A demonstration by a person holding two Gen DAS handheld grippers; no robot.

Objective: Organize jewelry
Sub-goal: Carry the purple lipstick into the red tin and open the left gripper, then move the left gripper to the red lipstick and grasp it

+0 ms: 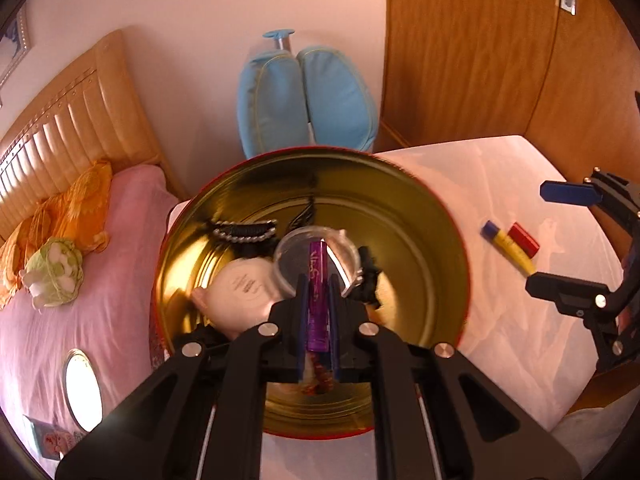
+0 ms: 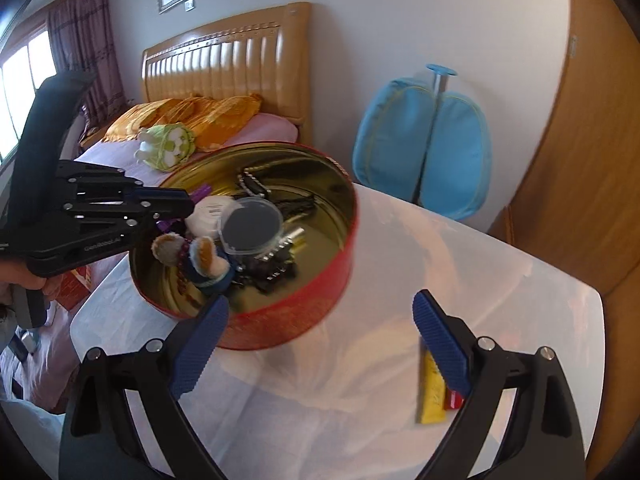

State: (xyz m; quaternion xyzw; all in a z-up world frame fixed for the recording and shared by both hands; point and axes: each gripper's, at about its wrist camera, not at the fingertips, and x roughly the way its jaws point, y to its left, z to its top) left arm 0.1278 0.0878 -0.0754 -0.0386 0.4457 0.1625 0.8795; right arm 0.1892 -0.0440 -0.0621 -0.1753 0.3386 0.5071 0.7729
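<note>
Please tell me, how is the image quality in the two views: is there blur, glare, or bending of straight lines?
Left wrist view: warm orange cast; sunlight glares off the gold inside of the round red tin; the purple tube in the left gripper stays fairly sharp. Right wrist view: cooler; the tin's red wall and the yellow tube are smeared; the right gripper is sharp. Both: the fisheye bends the wooden wardrobe.

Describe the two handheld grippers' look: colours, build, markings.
Both match: the left gripper and right gripper have black plastic linkage arms with triangular cut-outs, silver round pivot bolts and blue ribbed finger pads. The left one, seen from the right wrist, has a black pistol-style handle and faint pale lettering on its side, unreadable.
</note>
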